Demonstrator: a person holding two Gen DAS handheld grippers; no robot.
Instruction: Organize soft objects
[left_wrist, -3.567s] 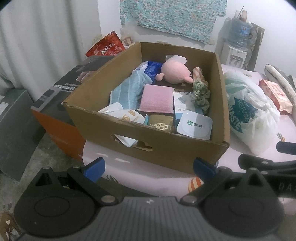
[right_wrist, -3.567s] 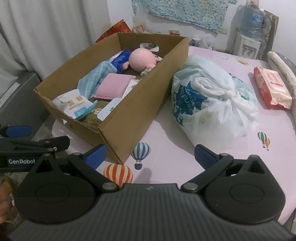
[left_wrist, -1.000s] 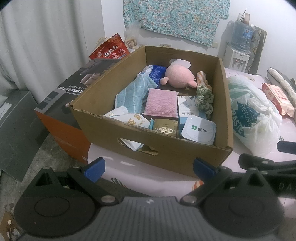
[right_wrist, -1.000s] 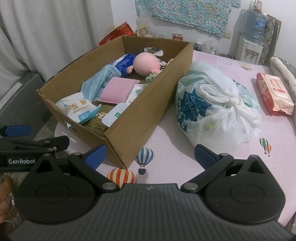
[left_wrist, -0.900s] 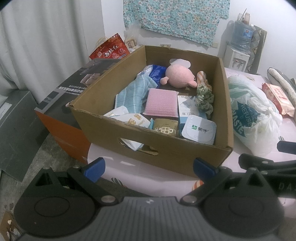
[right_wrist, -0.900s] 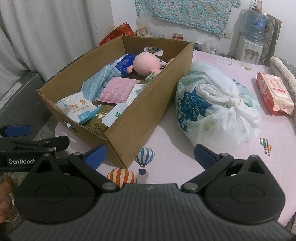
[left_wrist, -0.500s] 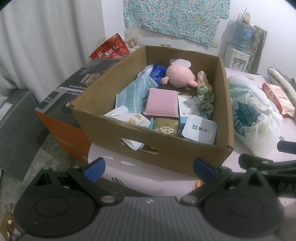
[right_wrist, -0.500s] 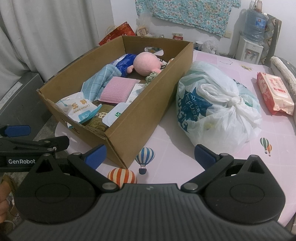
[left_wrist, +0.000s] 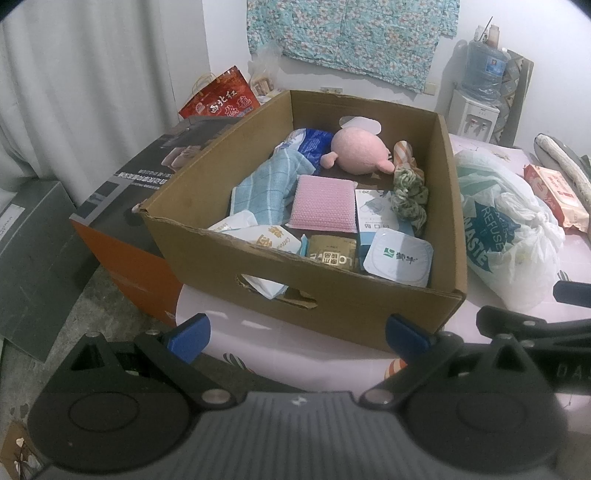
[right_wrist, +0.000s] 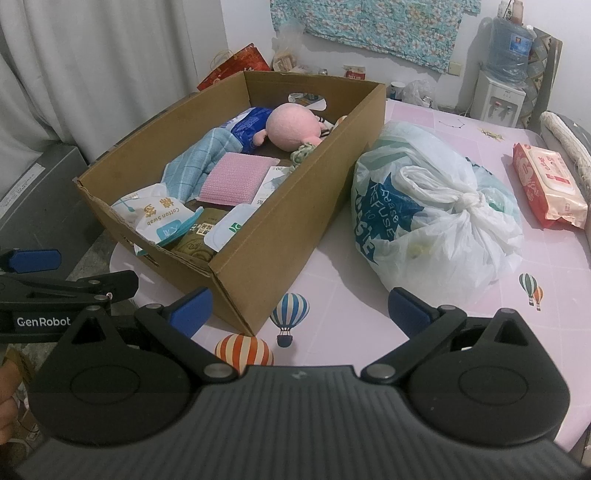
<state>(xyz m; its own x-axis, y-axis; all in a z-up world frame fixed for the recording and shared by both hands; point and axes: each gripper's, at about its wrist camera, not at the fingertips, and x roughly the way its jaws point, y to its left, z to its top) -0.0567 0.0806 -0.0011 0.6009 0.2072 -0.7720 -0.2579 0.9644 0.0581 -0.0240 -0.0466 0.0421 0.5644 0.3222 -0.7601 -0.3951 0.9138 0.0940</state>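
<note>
Worktop (right_wrist: 424, 310): pink, balloon print, white wall behind.
Box: cardboard box (left_wrist: 332, 306) at worktop's left edge, open top.
Contents: pink plush toy (left_wrist: 356, 151) at far end, pink sponge (left_wrist: 323, 203) mid, blue towel (left_wrist: 258, 192) to its left, green scrunchie (left_wrist: 408, 195) by right wall, packets up front.
Beside box: tied plastic bag (right_wrist: 436, 210), right, just beside it.
Left gripper (left_wrist: 297, 332): jaws open, empty, short of box front.
Right gripper (right_wrist: 299, 306): jaws open, empty, over worktop near box corner.

cardboard box (left_wrist: 369, 314): 1 | pink plush (left_wrist: 360, 150): 1 | tied plastic bag (right_wrist: 436, 218): 1 | wipes pack (right_wrist: 546, 184): 1
</note>
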